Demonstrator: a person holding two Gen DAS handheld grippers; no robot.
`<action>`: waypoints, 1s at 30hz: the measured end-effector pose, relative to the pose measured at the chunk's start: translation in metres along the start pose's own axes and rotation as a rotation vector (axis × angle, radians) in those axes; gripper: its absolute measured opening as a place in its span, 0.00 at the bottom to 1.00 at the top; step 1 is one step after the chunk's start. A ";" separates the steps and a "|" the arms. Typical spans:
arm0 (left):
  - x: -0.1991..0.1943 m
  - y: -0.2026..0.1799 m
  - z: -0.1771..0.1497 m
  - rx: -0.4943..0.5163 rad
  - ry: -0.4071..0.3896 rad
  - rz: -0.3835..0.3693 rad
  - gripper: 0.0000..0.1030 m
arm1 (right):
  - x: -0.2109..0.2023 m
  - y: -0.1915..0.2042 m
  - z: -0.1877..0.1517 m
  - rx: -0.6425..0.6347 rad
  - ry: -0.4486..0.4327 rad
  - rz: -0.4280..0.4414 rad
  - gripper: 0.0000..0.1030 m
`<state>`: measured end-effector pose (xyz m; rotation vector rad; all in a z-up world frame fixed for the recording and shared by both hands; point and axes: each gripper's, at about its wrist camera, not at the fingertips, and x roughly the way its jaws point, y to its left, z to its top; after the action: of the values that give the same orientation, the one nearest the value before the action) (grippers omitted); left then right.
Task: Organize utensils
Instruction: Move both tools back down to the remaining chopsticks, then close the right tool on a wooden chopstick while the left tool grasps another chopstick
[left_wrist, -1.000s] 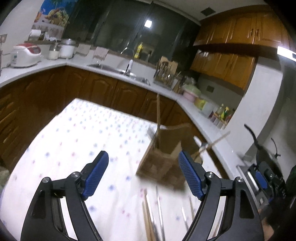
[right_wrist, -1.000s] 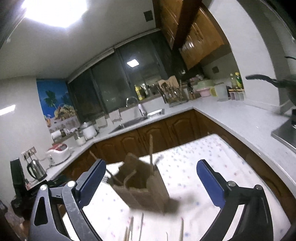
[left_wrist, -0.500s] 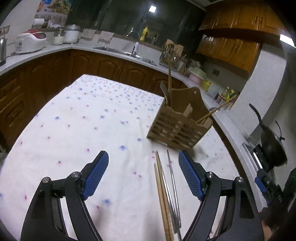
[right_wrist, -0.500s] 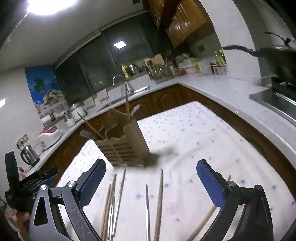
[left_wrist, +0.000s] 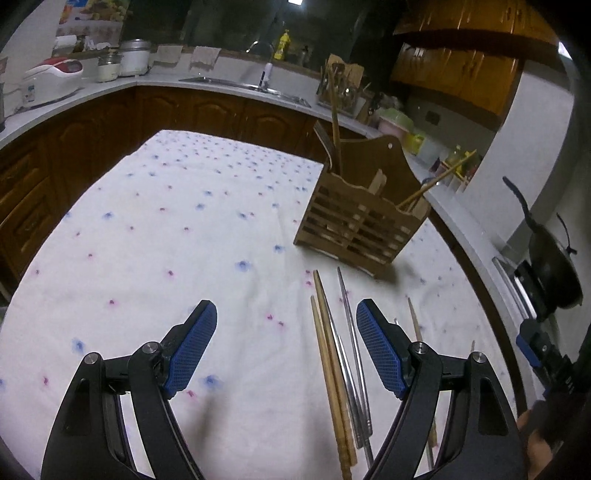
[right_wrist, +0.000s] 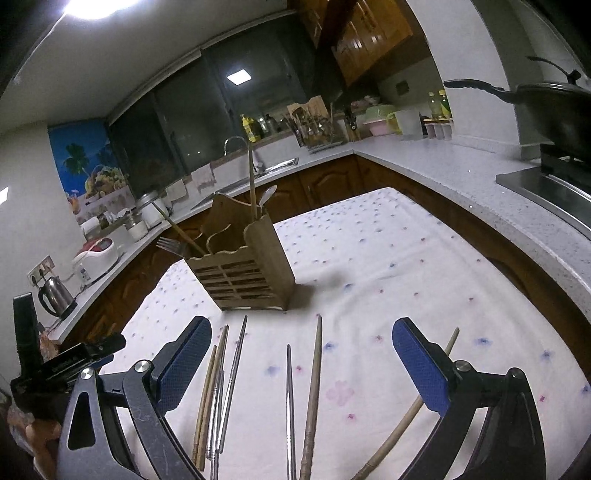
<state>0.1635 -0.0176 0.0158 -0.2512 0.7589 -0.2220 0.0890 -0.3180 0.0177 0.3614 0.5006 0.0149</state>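
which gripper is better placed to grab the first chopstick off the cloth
Probably right. The right gripper stands open with a metal chopstick and a wooden chopstick between its fingers; the left gripper frames mostly bare cloth.

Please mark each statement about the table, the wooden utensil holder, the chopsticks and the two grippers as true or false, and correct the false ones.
1. The wooden utensil holder stands upright on the tablecloth. True.
2. The left gripper is shut on a chopstick. False: its jaws are open and hold nothing.
3. The loose chopsticks lie on the cloth in front of the holder. True.
4. The holder is empty. False: a fork and other utensils stick out of it.
5. The right gripper is open. True.
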 end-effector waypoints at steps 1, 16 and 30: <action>0.002 -0.001 -0.001 0.003 0.006 0.005 0.77 | 0.002 0.000 0.000 0.000 0.005 -0.002 0.97; 0.047 -0.013 -0.007 0.048 0.139 0.044 0.77 | 0.029 0.001 -0.005 -0.026 0.085 -0.016 0.93; 0.108 -0.034 0.000 0.133 0.272 0.072 0.44 | 0.092 -0.001 -0.011 -0.055 0.260 -0.039 0.44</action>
<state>0.2357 -0.0810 -0.0438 -0.0671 1.0168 -0.2402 0.1650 -0.3060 -0.0346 0.2969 0.7625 0.0382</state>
